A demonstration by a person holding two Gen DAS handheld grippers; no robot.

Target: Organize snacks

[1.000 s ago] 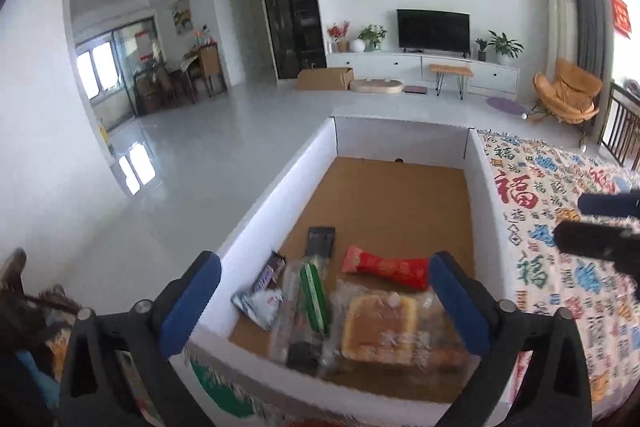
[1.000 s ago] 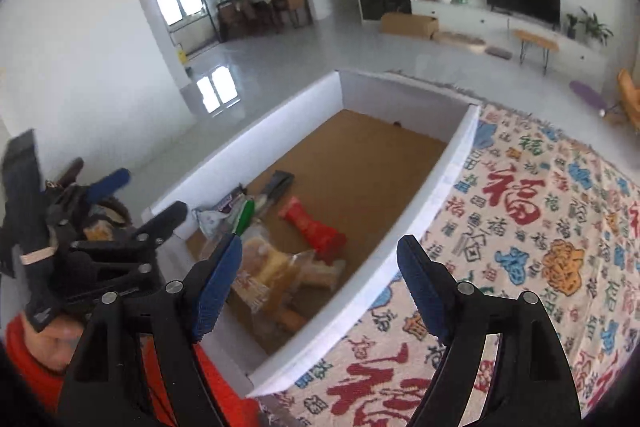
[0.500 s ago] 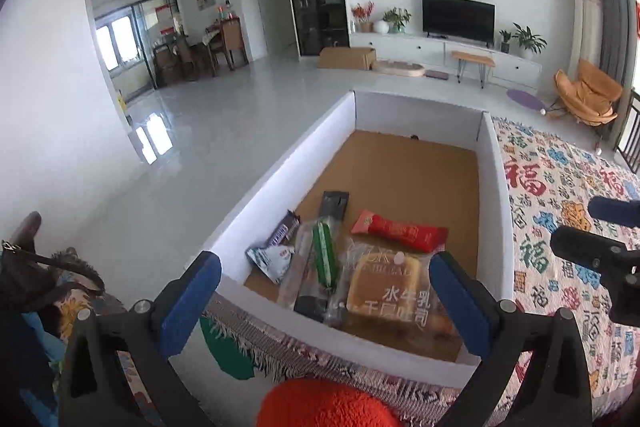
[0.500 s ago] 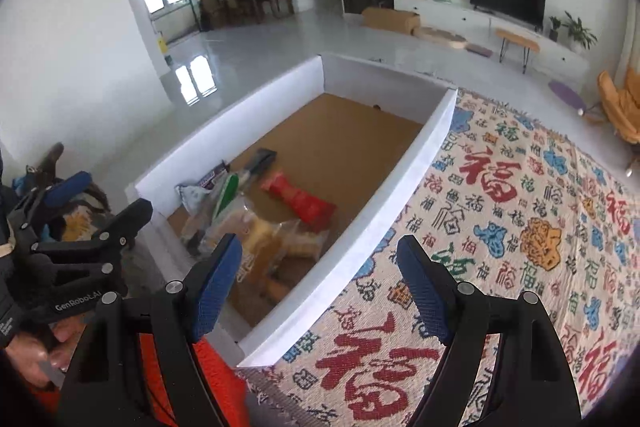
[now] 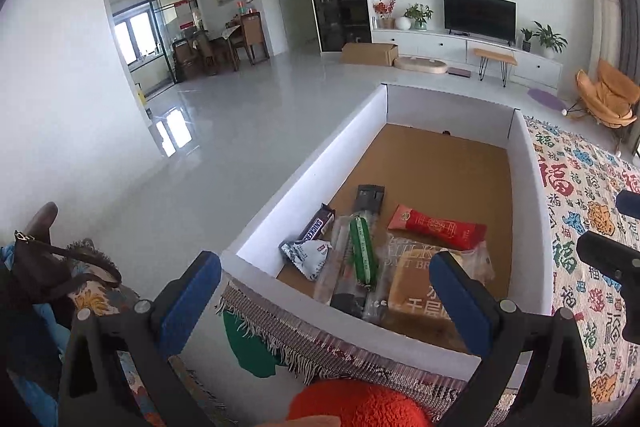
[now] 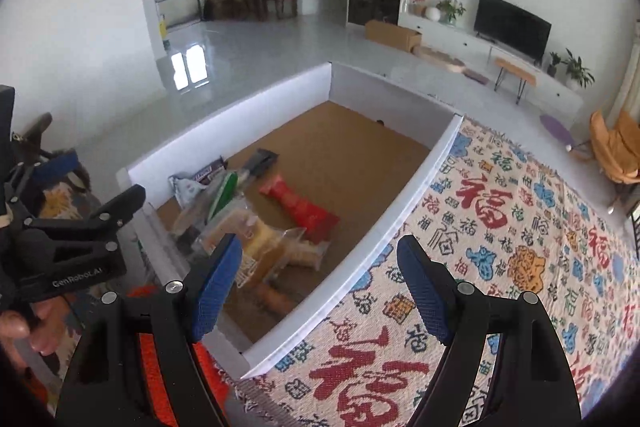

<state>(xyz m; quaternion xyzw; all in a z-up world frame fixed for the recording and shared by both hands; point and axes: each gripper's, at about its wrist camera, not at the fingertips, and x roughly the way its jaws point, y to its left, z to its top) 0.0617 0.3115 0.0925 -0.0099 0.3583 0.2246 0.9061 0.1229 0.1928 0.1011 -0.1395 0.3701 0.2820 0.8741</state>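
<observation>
A white-walled box (image 5: 312, 167) with a brown floor holds several snacks at its near end: a red packet (image 5: 438, 227), a bagged cake (image 5: 416, 293), a green stick pack (image 5: 362, 251), a Snickers bar (image 5: 318, 225), a small silver packet (image 5: 306, 257) and a dark packet (image 5: 370, 197). My left gripper (image 5: 326, 301) is open and empty, held back above the box's near wall. My right gripper (image 6: 320, 285) is open and empty, above the box's right wall (image 6: 404, 215). The red packet (image 6: 298, 205) and the cake (image 6: 260, 247) show there too.
A cloth with red and blue characters (image 6: 500, 247) covers the surface right of the box. A fringed cloth (image 5: 304, 339) and an orange sleeve (image 5: 356, 403) lie at the near edge. A brown bag (image 5: 44, 259) sits at the left. The box's far half is bare floor.
Both grippers have pulled back and up from the box, so more of its near wall and the fringed cloth shows. The snacks have not moved.
</observation>
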